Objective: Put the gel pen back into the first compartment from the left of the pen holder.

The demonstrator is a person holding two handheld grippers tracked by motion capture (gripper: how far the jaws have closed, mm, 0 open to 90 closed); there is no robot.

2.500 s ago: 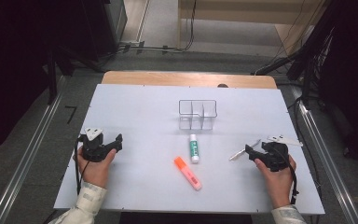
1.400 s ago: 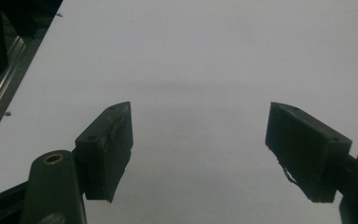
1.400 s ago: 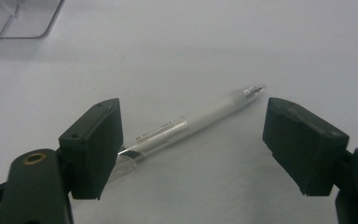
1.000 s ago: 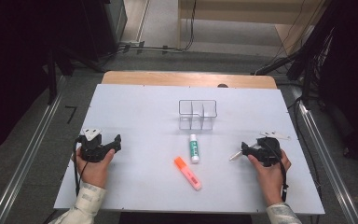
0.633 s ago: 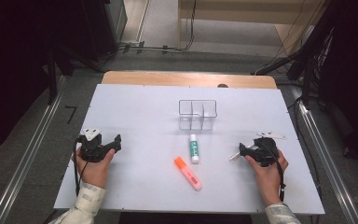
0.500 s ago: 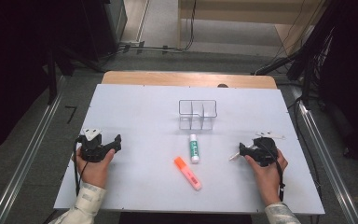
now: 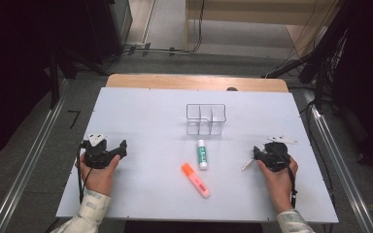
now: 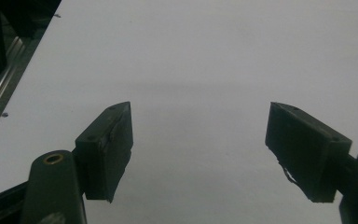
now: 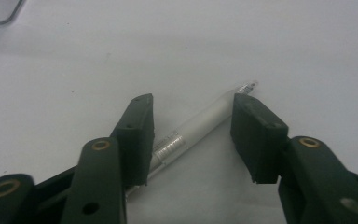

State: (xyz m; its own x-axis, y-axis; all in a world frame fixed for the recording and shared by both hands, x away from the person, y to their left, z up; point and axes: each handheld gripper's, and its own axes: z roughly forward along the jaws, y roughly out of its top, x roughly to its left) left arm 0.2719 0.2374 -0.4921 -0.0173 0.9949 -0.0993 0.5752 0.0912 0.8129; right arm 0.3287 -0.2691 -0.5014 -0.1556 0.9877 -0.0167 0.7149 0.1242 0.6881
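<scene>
The right gripper (image 9: 193, 140) sits low over the white table (image 7: 141, 116) with a slim silver pen (image 9: 200, 122) lying slantwise between its jaws. The jaws have just been closing and now stand about half open. The left jaw looks to be against the barrel or nearly so, while the right jaw is clear of it with bare table between, so nothing is gripped yet. I'd say the step in hand is the pinch on the pen. Because the pen crosses the gap at an angle, the next move calls for closing gently and letting the barrel square itself between the pads, then a straight lift.

Off to that gripper's left lie a white and green glue stick (image 7: 202, 154) and, nearer the person, an orange highlighter (image 7: 195, 180). Beyond those, further from the hands, stands a clear divided organizer (image 7: 206, 119).

The left gripper (image 8: 198, 140) rests well apart on the far side from all this, jaws spread wide over bare table, holding nothing.

The right gripper view gives the slant of the pen and the gap at the right jaw; from the high view the pen (image 7: 248, 164) is just a pale sliver poking out toward the middle of the table from the right gripper (image 7: 260, 159). The high view, in turn, lays out the organizer, the other items and the left gripper (image 7: 121, 148).
</scene>
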